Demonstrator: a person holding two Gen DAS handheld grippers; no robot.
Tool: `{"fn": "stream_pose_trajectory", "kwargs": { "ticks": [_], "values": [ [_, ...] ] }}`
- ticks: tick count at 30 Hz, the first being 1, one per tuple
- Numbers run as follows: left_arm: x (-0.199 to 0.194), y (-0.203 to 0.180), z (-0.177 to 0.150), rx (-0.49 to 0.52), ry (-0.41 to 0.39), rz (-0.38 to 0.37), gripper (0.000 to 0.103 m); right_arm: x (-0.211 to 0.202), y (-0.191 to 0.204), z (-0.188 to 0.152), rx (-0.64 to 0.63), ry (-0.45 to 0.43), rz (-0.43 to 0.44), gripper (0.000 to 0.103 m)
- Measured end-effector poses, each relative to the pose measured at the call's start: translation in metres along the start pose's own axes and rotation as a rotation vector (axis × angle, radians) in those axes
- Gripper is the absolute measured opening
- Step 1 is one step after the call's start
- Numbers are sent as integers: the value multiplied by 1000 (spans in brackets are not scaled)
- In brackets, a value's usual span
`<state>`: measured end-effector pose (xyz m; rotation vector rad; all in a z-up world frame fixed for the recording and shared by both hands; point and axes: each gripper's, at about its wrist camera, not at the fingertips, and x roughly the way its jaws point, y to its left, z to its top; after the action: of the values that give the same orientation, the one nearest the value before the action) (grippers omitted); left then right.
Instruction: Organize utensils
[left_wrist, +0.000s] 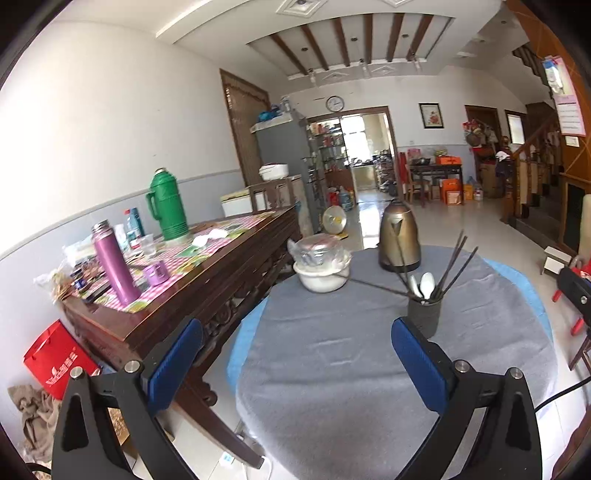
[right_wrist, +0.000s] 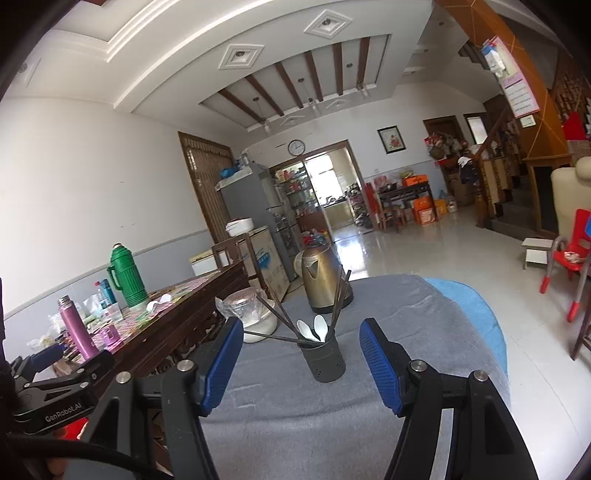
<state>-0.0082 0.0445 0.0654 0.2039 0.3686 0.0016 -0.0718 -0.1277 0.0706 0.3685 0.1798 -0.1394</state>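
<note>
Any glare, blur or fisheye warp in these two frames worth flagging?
Left wrist: heavy barrel warp, wall and ceiling lines bow; bright doorway blows out, its glare streaks the floor; utensil holder and kettle slightly soft. Right wrist: same warp, black corners, glare on the floor tiles; holder sharp enough between the open tongs.

We see a brass-coloured kettle (left_wrist: 399, 236) and a covered white bowl (left_wrist: 322, 275) on the grey-clothed worktop (left_wrist: 332, 369), with a green thermos (left_wrist: 167, 205) and purple flask (left_wrist: 114, 264) on the sideboard (left_wrist: 207, 273).

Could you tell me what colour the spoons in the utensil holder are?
White spoons, clearest in the right wrist view.
</note>
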Motion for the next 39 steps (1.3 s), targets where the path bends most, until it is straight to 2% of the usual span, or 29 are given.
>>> {"fn": "stream_pose_trajectory", "kwargs": {
  "ticks": [6,10,17,39],
  "values": [
    [3,8,-10,-22,31,36,102,-3,5,-16,21,21,-18,69],
    [4,9,-15,-24,45,35,102,-9,5,-21,18,2,-37,69],
    [3,1,-20,1,59,28,102,-10,2,-23,26,19,-58,69],
    [11,19,-30,-68,96,19,102,-12,23,-35,-91,30,-45,69]
  ]
}}
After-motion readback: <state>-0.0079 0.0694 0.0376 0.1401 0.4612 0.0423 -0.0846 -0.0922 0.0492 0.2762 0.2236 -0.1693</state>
